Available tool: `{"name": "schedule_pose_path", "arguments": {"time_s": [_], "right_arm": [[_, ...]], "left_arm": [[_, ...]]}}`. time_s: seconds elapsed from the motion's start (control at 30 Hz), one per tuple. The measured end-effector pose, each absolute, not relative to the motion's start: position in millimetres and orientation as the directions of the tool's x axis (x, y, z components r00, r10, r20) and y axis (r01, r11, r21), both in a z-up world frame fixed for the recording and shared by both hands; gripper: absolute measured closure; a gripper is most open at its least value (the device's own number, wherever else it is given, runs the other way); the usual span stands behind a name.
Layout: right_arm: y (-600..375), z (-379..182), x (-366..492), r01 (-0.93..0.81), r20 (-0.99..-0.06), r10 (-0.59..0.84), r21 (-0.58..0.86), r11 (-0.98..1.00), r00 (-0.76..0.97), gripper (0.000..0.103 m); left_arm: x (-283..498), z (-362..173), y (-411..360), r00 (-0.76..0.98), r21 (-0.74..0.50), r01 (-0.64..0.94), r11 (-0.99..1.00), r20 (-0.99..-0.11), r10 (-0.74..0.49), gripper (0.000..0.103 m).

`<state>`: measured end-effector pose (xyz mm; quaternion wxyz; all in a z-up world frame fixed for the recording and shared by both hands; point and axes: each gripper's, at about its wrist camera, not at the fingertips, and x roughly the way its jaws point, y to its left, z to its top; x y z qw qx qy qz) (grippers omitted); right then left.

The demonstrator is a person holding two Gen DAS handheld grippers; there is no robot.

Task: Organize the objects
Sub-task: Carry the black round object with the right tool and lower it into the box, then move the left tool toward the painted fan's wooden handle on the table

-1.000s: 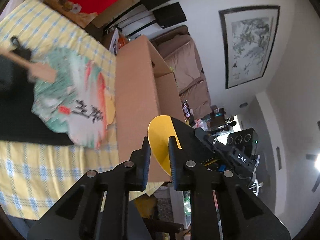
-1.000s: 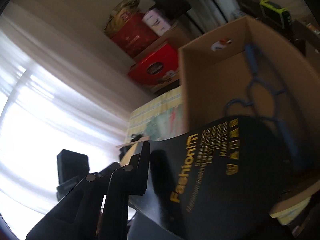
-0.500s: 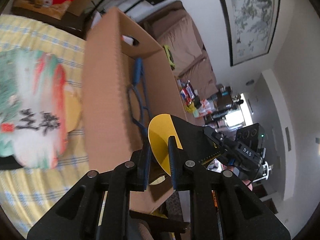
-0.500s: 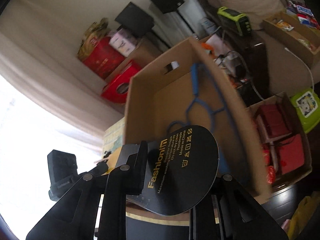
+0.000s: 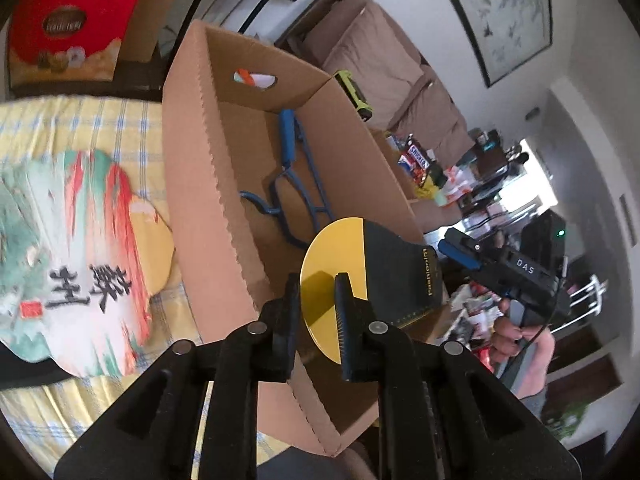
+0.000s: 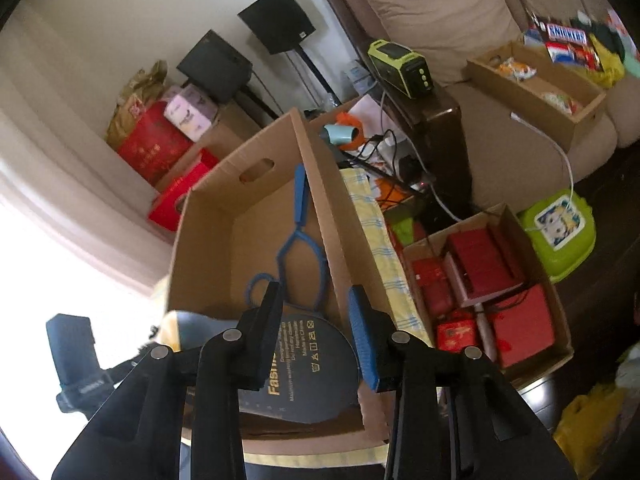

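A black-and-yellow disc (image 5: pixel 340 264) hangs over the near end of the open cardboard box (image 5: pixel 192 184). My left gripper (image 5: pixel 318 304) is shut on its yellow half. In the right wrist view the disc's black lettered face (image 6: pixel 312 360) lies low between the fingers of my right gripper (image 6: pixel 316 304). Those jaws are opening and their pads stand apart from the disc. From the left wrist view the right gripper (image 5: pixel 450 246), held by a hand, sits at the disc's black edge. A blue plastic swatter (image 6: pixel 300 200) leans inside the box (image 6: pixel 208 248).
A painted paper fan (image 5: pixel 80 248) lies on the yellow checked cloth (image 5: pixel 48 408) left of the box. On the floor to the right are a box of red packets (image 6: pixel 488 280) and a green tub (image 6: pixel 560 228). A sofa and speakers stand behind.
Both grippers carried the disc from beside the box to over its open top. The right gripper's jaws have spread off the disc, while the left keeps its grip.
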<state>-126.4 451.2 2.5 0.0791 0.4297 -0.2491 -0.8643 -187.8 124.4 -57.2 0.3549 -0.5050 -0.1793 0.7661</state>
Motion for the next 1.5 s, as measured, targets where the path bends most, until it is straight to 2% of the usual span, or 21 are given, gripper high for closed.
{"name": "schedule_pose_path", "arguments": {"time_s": [0.13,0.27,0.3,0.33,0.37,0.4,0.43,0.5,0.73,0.77,0.93,1.07,1.13,1.2,1.3,1.37,1.5], "right_arm": [[431,4,-126,-0.043,-0.727,-0.296,0.408,-0.912,-0.619,0.068],[408,6,-124,0.014,-0.758,-0.26,0.315,-0.949,-0.598,0.068],[402,6,-123,0.026,-0.765,-0.251,0.293,-0.956,-0.592,0.068],[397,6,-123,0.036,-0.77,-0.243,0.275,-0.961,-0.59,0.068],[393,6,-123,0.043,-0.772,-0.238,0.264,-0.963,-0.589,0.068],[389,6,-122,0.052,-0.773,-0.237,0.257,-0.965,-0.588,0.068],[387,6,-122,0.057,-0.776,-0.235,0.25,-0.967,-0.586,0.068],[381,7,-122,0.067,-0.78,-0.227,0.232,-0.97,-0.583,0.068],[362,9,-122,0.099,-0.786,-0.2,0.175,-0.98,-0.585,0.068],[360,9,-122,0.102,-0.786,-0.194,0.166,-0.981,-0.586,0.068],[345,10,-123,0.122,-0.792,-0.179,0.133,-0.984,-0.584,0.054],[336,11,-125,0.13,-0.797,-0.172,0.118,-0.985,-0.579,0.04],[331,13,-125,0.141,-0.798,-0.177,0.117,-0.983,-0.576,0.034],[326,14,-125,0.157,-0.796,-0.185,0.114,-0.981,-0.576,0.028],[317,16,-125,0.174,-0.795,-0.18,0.095,-0.98,-0.579,0.022],[311,18,-125,0.179,-0.795,-0.181,0.092,-0.98,-0.58,0.02],[300,20,-129,0.185,-0.796,-0.185,0.093,-0.978,-0.576,0.017]], "left_arm": [[-197,-48,126,-0.264,-0.616,-0.346,-0.708,-0.66,0.703,0.088],[-217,-37,137,-0.298,-0.53,-0.345,-0.775,-0.721,0.626,0.088],[-221,-35,139,-0.301,-0.516,-0.342,-0.785,-0.732,0.612,0.085],[-225,-32,140,-0.304,-0.508,-0.339,-0.792,-0.738,0.603,0.075],[-228,-28,140,-0.308,-0.505,-0.337,-0.794,-0.738,0.6,0.069],[-231,-25,140,-0.317,-0.502,-0.337,-0.797,-0.736,0.598,0.058],[-231,-22,140,-0.329,-0.499,-0.34,-0.797,-0.731,0.598,0.053],[-231,-13,142,-0.338,-0.49,-0.352,-0.798,-0.728,0.596,0.052],[-213,-4,141,-0.356,-0.428,-0.402,-0.809,-0.741,0.569,0.032],[-209,-5,139,-0.359,-0.42,-0.403,-0.813,-0.745,0.563,0.032],[-199,-8,131,-0.365,-0.383,-0.398,-0.834,-0.768,0.527,0.022],[-194,-10,124,-0.39,-0.335,-0.392,-0.857,-0.783,0.485,0.019],[-191,-11,120,-0.409,-0.312,-0.385,-0.869,-0.786,0.464,0.006],[-189,-11,113,-0.434,-0.292,-0.372,-0.881,-0.785,0.443,0.006],[-186,-13,105,-0.45,-0.267,-0.361,-0.893,-0.789,0.418,0.005],[-184,-14,99,-0.451,-0.267,-0.354,-0.896,-0.791,0.414,0.0],[-183,-16,84,-0.456,-0.264,-0.324,-0.909,-0.798,0.394,0.0]]}}
